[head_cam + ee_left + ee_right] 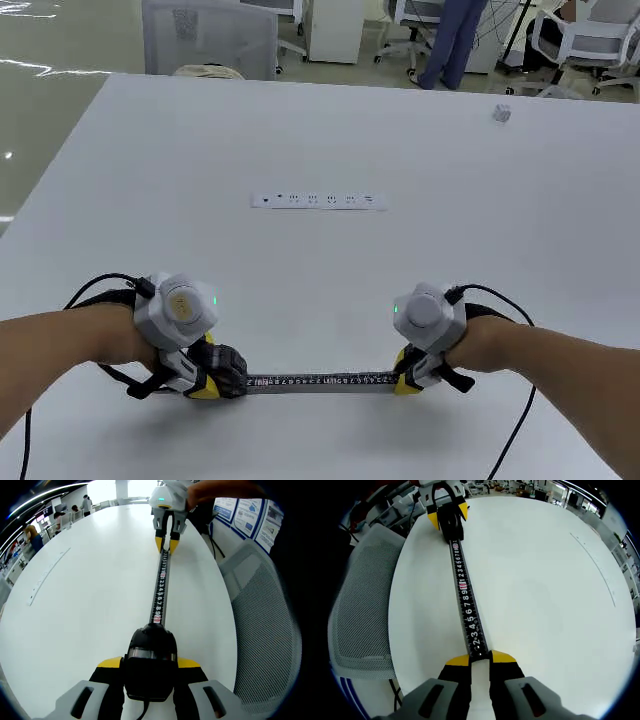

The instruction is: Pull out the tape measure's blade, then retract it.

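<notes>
The tape measure case [150, 662] is black; its blade [466, 605] is dark grey with white numerals and red marks. The fingers [456, 661] are black, tipped yellow. The surface [320, 130] is white.

Black tape measure [151, 662], numbered blade [466, 602] out straight, apparently flat on the white table [320, 130].

The left gripper [150, 666] has its two yellow-tipped jaws pressed against both sides of the black tape measure case [150, 650], which lies on the white table [90, 610]. The blade [161, 587] comes out of the case and runs straight over the table to the right gripper [166, 545] at the far end, whose yellow tips are closed on the blade's end. A grey mesh chair [260, 610] stands beside the table's edge. A long power strip [47, 576] lies well apart from the blade.
</notes>
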